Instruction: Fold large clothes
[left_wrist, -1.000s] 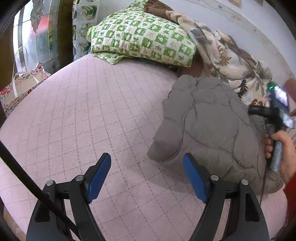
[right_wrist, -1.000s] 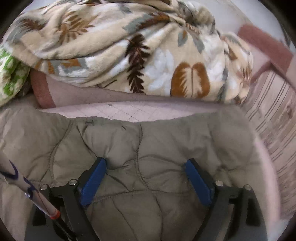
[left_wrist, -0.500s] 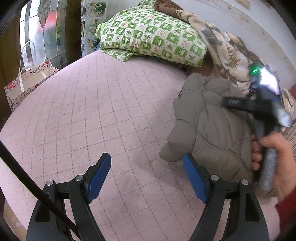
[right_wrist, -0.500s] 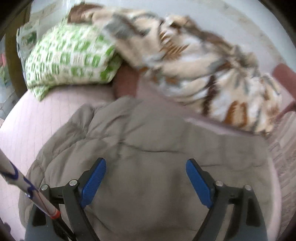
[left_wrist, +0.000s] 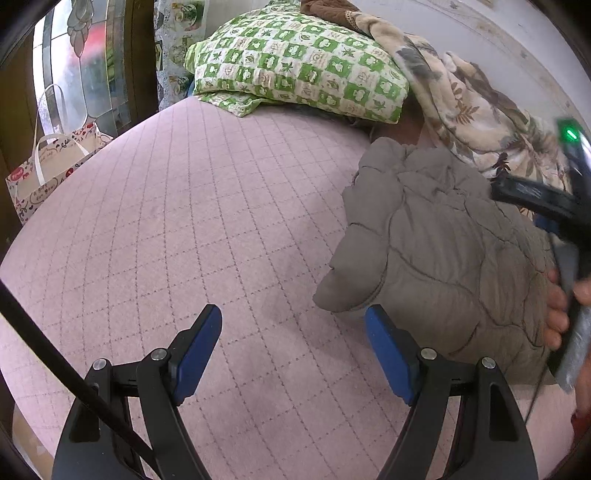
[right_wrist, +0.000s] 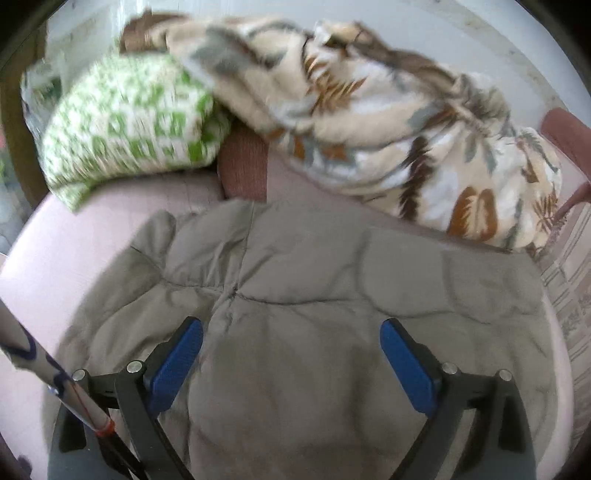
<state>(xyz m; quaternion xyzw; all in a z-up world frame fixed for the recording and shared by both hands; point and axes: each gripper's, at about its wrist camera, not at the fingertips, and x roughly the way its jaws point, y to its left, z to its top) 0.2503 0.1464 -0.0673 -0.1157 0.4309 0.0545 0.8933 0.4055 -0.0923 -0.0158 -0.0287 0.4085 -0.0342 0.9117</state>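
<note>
Left claw (left_wrist: 293, 345) apart, empty, over bare bed (left_wrist: 192, 221). Right claw (right_wrist: 291, 354) opening above folded jacket (right_wrist: 314, 295), gripping nothing. Pillow (right_wrist: 125, 125) and blanket (right_wrist: 369, 110) beyond.

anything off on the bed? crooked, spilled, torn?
Nothing spilled or torn. The grey-brown quilted padded jacket lies folded but lumpy on the pink quilted bedspread, one corner bulging out. The leaf-print fleece blanket is heaped loosely against the green checked pillow.
</note>
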